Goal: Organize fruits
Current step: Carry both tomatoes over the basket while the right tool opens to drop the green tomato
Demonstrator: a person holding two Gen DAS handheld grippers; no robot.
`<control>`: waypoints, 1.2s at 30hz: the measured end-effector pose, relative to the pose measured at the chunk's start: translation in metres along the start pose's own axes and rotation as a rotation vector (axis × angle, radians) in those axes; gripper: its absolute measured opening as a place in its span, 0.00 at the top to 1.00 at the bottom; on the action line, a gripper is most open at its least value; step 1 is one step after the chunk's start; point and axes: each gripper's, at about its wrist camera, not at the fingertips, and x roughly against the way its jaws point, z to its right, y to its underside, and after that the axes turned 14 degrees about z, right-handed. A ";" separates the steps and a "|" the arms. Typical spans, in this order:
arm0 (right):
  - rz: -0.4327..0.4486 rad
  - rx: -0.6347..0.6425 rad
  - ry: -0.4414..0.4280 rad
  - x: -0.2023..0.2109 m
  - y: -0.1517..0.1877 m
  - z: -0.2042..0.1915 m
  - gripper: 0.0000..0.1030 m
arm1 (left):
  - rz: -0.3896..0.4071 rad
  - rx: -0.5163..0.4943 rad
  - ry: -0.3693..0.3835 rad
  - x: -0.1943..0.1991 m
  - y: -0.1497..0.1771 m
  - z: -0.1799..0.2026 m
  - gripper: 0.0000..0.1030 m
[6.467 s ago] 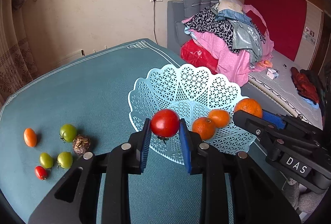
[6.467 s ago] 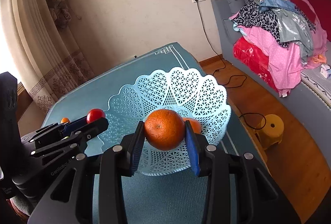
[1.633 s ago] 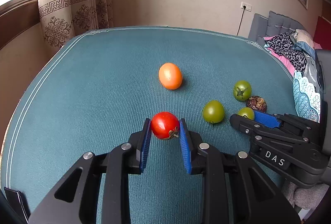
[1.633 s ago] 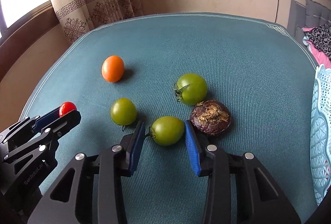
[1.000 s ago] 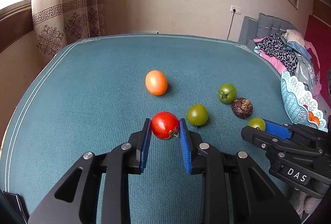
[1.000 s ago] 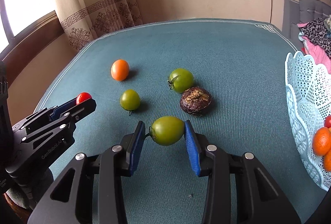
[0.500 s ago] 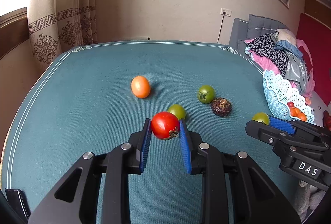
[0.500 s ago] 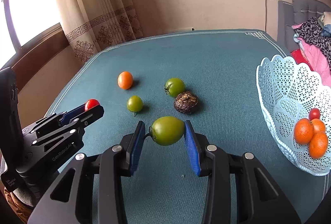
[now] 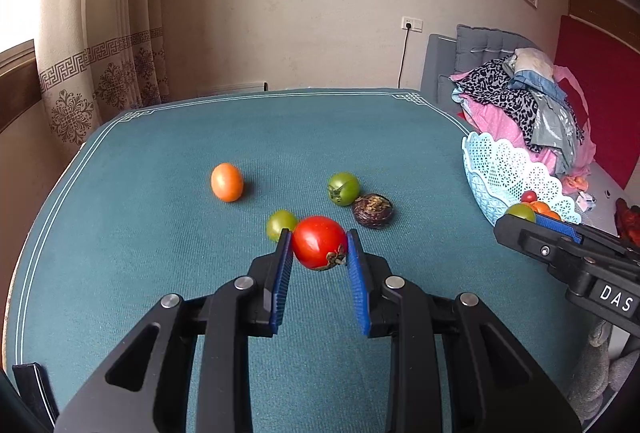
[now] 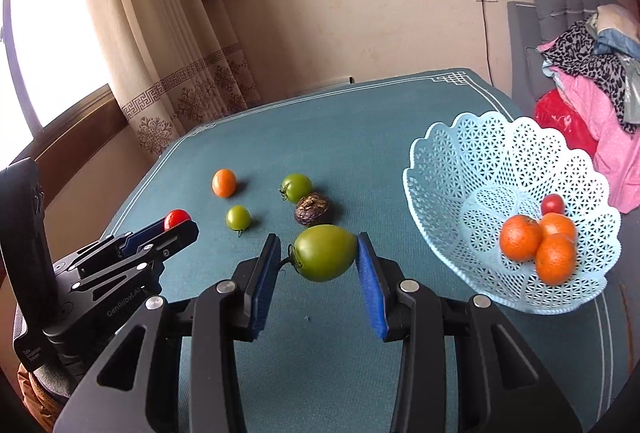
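In the left wrist view, a red tomato (image 9: 319, 242) is pinched between the blue pads of the left gripper (image 9: 319, 253) and is held clear of the teal table (image 9: 140, 233). Taking the dark wrinkled fruit (image 9: 373, 210) as landmark, a green tomato (image 9: 343, 188) is seen just beside it on the left, a smaller green tomato (image 9: 281, 224) further left and nearer the camera, and an orange tomato (image 9: 227, 182) well apart to the left. The pale blue lattice basket (image 9: 500, 173) is seen well to its right, at the table edge.

In the right wrist view, a large green tomato (image 10: 325, 252) is clamped between the pads of the right gripper (image 10: 324, 257), above the table and just in front of the dark wrinkled fruit. To the right of that fruit the basket is shown, with three oranges (image 10: 538, 243) and a small red tomato (image 10: 552, 204) lying in it. To its left, the left gripper is seen with its red tomato.
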 end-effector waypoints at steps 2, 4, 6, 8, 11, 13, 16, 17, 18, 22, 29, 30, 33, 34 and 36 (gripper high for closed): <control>0.014 -0.012 0.016 0.008 -0.002 0.010 0.62 | -0.001 -0.007 0.012 0.000 -0.002 0.006 0.73; 0.029 -0.030 0.037 0.015 -0.004 0.023 0.62 | -0.001 -0.013 0.026 0.001 -0.005 0.013 0.73; 0.045 -0.051 0.064 0.021 -0.007 0.038 0.62 | 0.003 -0.020 0.034 0.002 -0.007 0.020 0.73; 0.060 -0.069 0.091 0.026 -0.009 0.052 0.62 | 0.004 -0.020 0.044 0.002 -0.009 0.026 0.73; 0.073 -0.097 0.131 0.031 -0.011 0.071 0.62 | -0.001 -0.022 0.063 0.000 -0.011 0.037 0.73; 0.080 -0.115 0.149 0.033 -0.011 0.081 0.62 | -0.001 -0.034 0.072 0.000 -0.013 0.044 0.73; 0.080 -0.133 0.164 0.034 -0.010 0.094 0.62 | 0.003 -0.054 0.082 -0.001 -0.017 0.055 0.73; 0.080 -0.135 0.166 0.034 -0.010 0.097 0.62 | 0.004 -0.058 0.086 -0.002 -0.018 0.058 0.73; 0.079 -0.135 0.167 0.034 -0.010 0.100 0.62 | 0.004 -0.063 0.090 -0.002 -0.019 0.061 0.73; 0.075 -0.140 0.167 0.031 -0.009 0.106 0.62 | 0.004 -0.083 0.107 -0.007 -0.024 0.074 0.73; 0.061 -0.137 0.174 0.026 -0.004 0.110 0.61 | -0.010 -0.102 0.134 -0.019 -0.029 0.093 0.73; 0.061 -0.134 0.174 0.026 -0.005 0.110 0.59 | -0.010 -0.105 0.138 -0.020 -0.030 0.094 0.73; 0.064 -0.140 0.173 0.027 -0.006 0.111 0.54 | -0.012 -0.110 0.150 -0.024 -0.032 0.103 0.73; 0.065 -0.139 0.174 0.027 -0.006 0.111 0.54 | -0.012 -0.113 0.154 -0.025 -0.033 0.106 0.73; 0.068 -0.144 0.178 0.028 -0.006 0.112 0.54 | -0.012 -0.121 0.162 -0.028 -0.034 0.111 0.73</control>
